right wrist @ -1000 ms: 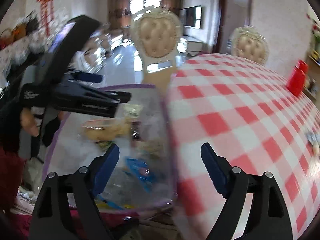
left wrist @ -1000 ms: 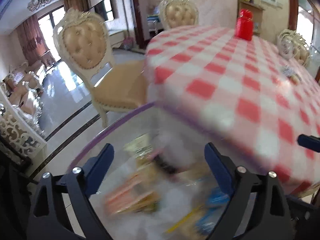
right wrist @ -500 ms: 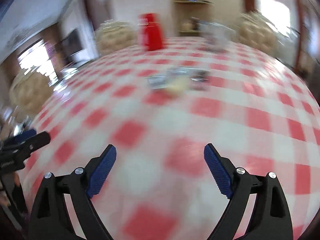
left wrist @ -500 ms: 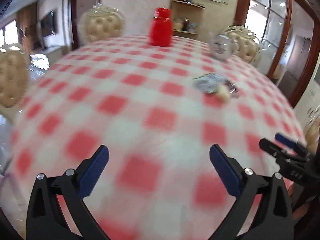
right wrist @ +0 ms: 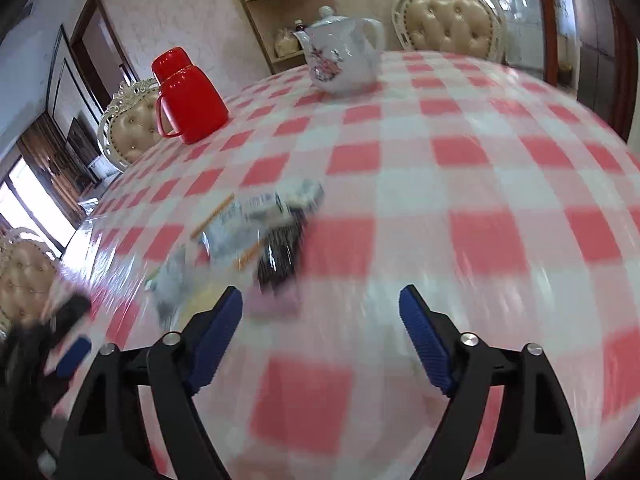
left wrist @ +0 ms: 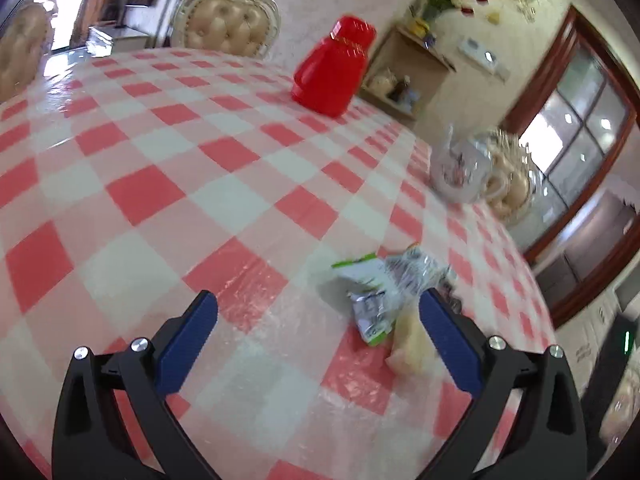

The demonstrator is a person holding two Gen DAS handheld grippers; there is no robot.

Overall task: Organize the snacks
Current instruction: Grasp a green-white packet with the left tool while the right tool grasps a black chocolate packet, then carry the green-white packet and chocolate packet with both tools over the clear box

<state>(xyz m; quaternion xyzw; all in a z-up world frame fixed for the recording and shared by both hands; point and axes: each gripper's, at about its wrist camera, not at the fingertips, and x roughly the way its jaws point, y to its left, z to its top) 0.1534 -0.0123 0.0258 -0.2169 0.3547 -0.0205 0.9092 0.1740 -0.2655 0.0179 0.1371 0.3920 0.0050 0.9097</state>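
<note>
A small pile of snack packets [left wrist: 380, 292] lies on the red and white checked tablecloth [left wrist: 160, 184]. It holds a green and white packet, a silver one and a pale yellow one [left wrist: 412, 348]. My left gripper [left wrist: 316, 336] is open and empty, just short of the pile, with its right finger beside the yellow packet. In the right wrist view the same pile [right wrist: 256, 232] includes a dark packet [right wrist: 280, 256]. My right gripper [right wrist: 320, 328] is open and empty, close in front of the pile. The left gripper shows blurred at that view's left edge [right wrist: 68, 344].
A red thermos jug [left wrist: 332, 68] [right wrist: 188, 96] and a white teapot [right wrist: 340, 60] [left wrist: 460, 172] stand at the far side of the table. Padded cream chairs [left wrist: 228, 28] [right wrist: 452, 24] ring the table. A wooden shelf [left wrist: 404, 76] stands against the wall.
Both grippers have swung away from the clear bag of snacks beside the table and moved in over the table toward the pile of packets. Both stayed open.
</note>
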